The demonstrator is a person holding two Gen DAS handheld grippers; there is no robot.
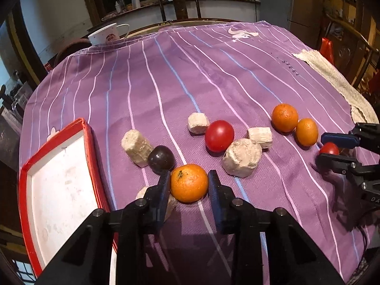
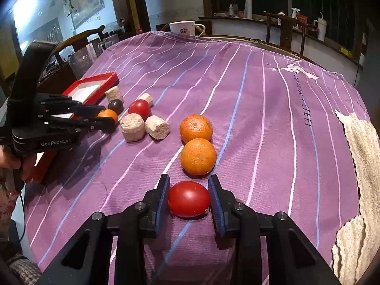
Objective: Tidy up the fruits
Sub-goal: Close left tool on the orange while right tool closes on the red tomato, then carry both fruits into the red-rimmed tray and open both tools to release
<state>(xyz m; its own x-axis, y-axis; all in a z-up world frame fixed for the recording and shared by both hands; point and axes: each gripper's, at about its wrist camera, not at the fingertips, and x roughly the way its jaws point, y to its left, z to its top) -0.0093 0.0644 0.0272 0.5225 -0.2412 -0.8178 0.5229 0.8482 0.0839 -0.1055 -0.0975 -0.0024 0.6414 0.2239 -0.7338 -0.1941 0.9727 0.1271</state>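
Observation:
My left gripper (image 1: 189,183) is shut on an orange (image 1: 189,182) resting on the purple striped cloth (image 1: 190,71). A dark plum (image 1: 161,159) lies just left of it and a red tomato (image 1: 219,135) lies beyond it. Two more oranges (image 1: 284,117) (image 1: 306,131) lie to the right. My right gripper (image 2: 189,198) is shut on a second red tomato (image 2: 189,198) on the cloth, with the two oranges (image 2: 198,156) (image 2: 195,128) just ahead. A red-rimmed white tray (image 1: 57,190) sits at the left; it also shows in the right wrist view (image 2: 91,87).
Several beige cork-like blocks (image 1: 241,157) lie among the fruits. A white mug (image 1: 108,35) stands at the cloth's far edge. A cream knitted cloth (image 2: 356,166) covers the right edge. Chairs and a counter stand behind the table.

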